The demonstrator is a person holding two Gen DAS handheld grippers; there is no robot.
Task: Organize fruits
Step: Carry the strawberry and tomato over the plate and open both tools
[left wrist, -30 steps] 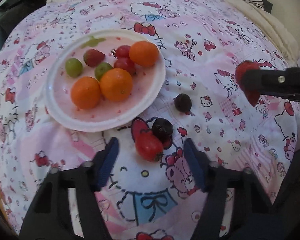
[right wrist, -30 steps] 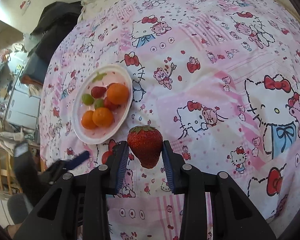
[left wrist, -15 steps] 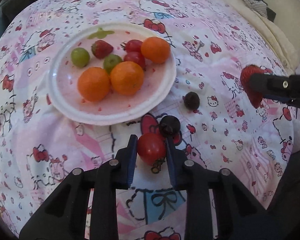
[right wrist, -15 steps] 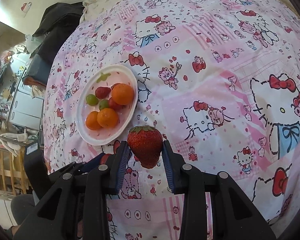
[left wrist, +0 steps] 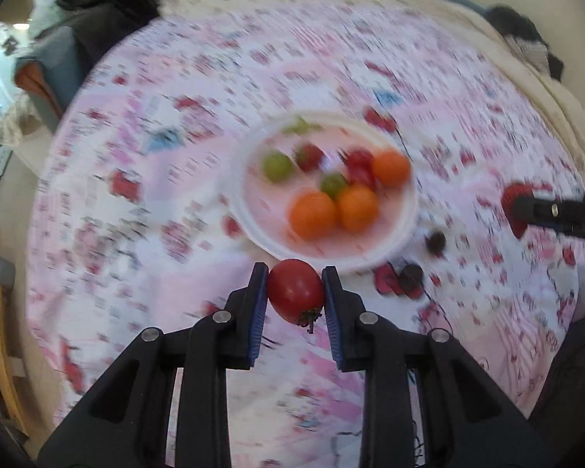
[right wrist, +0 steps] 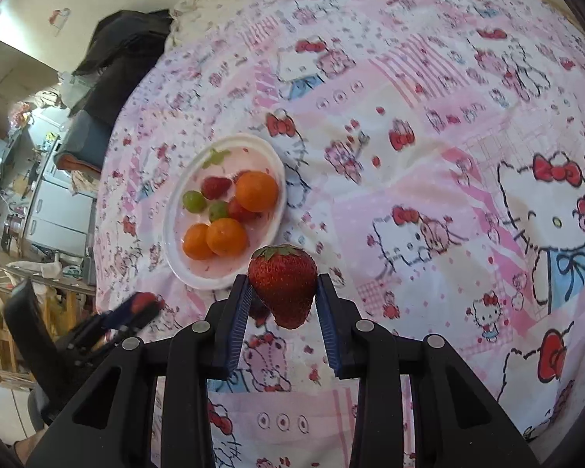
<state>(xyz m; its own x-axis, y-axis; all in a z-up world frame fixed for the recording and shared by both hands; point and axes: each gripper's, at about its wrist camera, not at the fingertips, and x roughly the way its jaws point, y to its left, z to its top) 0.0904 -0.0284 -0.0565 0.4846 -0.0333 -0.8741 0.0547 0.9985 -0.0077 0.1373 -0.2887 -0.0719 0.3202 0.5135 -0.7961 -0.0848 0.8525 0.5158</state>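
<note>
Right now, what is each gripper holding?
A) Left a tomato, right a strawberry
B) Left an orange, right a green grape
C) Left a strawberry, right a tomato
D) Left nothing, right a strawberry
A: the left gripper has its pads pressed on a red tomato, clear of the plate, while the right gripper clamps a strawberry.

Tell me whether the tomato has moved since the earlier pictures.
Yes. The tomato, clamped in the left gripper, has left the bedspread beside the two dark fruits and now overlaps the plate edge.
</note>
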